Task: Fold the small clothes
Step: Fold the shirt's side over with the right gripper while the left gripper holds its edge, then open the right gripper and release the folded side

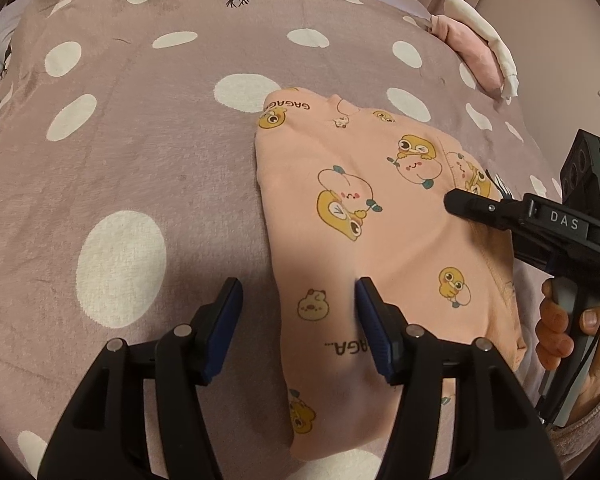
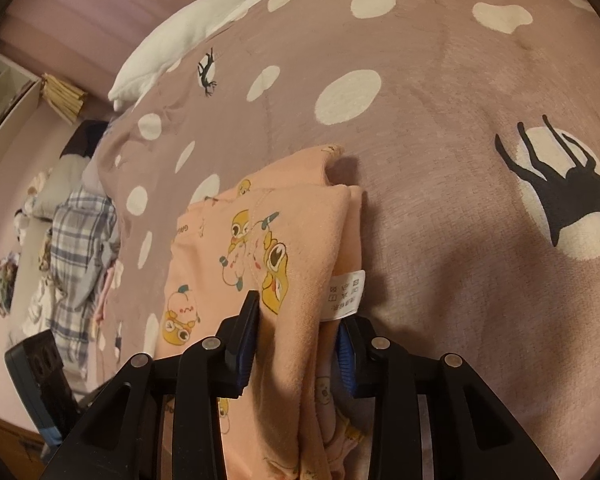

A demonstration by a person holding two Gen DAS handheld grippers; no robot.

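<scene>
Two grippers: left gripper (image 1: 298,312) jaws wide, empty; right gripper (image 2: 296,336) jaws pinch peach garment (image 2: 300,248) on dotted blanket (image 2: 440,140).

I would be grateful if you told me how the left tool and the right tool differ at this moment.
The left tool stands open above the pink garment, gripping nothing; the right tool is shut on the pink garment's bunched edge near its white label. Both have black frames with blue pads and work over the spotted blanket.
</scene>
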